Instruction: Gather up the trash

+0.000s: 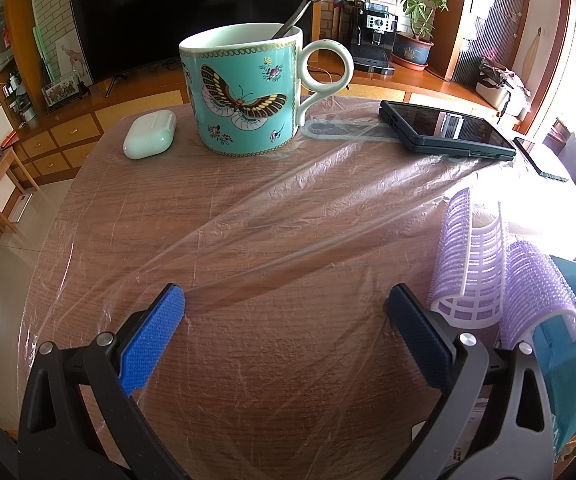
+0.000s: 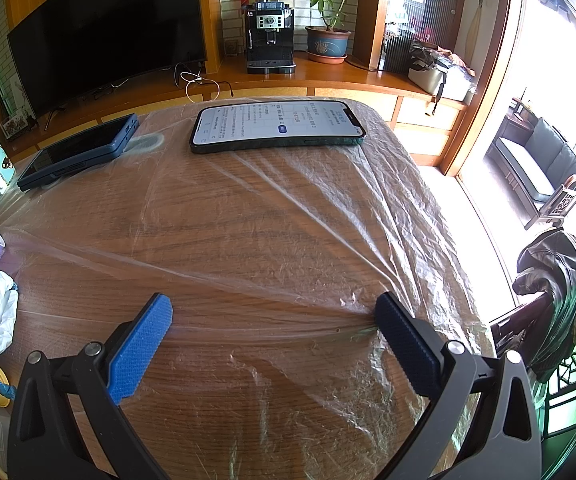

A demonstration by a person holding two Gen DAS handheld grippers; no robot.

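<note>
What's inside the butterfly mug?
A dark spoon sticks out of the mug, leaning on its rim. The wall hides its bowl and whether there is any drink.

A clear plastic sheet (image 1: 288, 208) lies wrinkled across the wooden desk (image 1: 88, 216). The left gripper (image 1: 286, 306) hangs over the near edge, jaws wide apart. At the far edge stand a butterfly mug (image 1: 244, 92) holding 1 spoon (image 1: 297, 14), an earbud case (image 1: 150, 134) and a dark phone (image 1: 445, 130). 2 purple hair rollers (image 1: 499, 272) sit at the right edge.
</note>
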